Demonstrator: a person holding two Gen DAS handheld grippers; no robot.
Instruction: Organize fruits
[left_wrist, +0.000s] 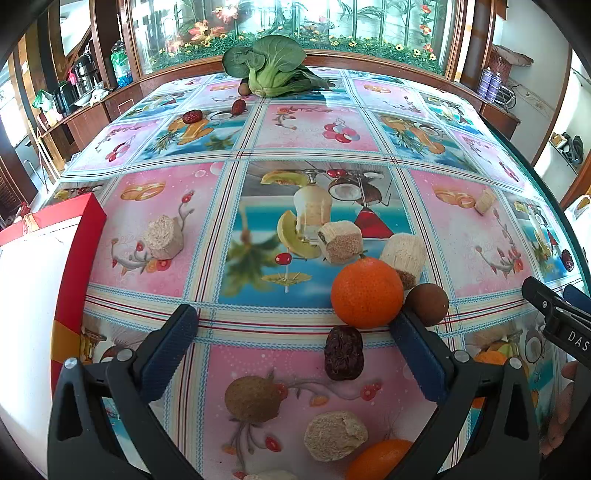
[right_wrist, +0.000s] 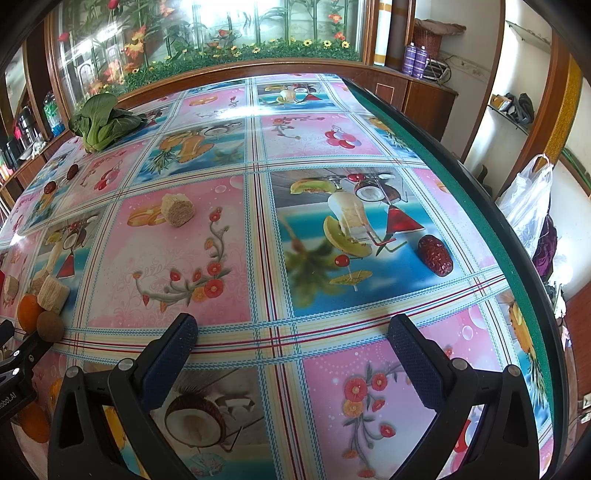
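My left gripper (left_wrist: 293, 325) is open and empty above the table. An orange (left_wrist: 366, 292) lies just ahead near its right finger, with a round brown fruit (left_wrist: 428, 304) beside it and a dark red date (left_wrist: 344, 353) in front. A brown kiwi-like fruit (left_wrist: 253, 398) and a second orange (left_wrist: 380, 459) lie below between the fingers. My right gripper (right_wrist: 293, 325) is open and empty. A red date (right_wrist: 435, 254) lies ahead to its right. The orange (right_wrist: 28, 312) and brown fruit (right_wrist: 50, 326) show at its far left.
A red and white box (left_wrist: 79, 258) stands at the left. Beige snack blocks (left_wrist: 164, 236) (left_wrist: 341, 242) (right_wrist: 177, 209) lie scattered. A bok choy (left_wrist: 271, 68) and two dates (left_wrist: 192, 116) lie at the far end. The table's green edge (right_wrist: 480, 192) runs along the right.
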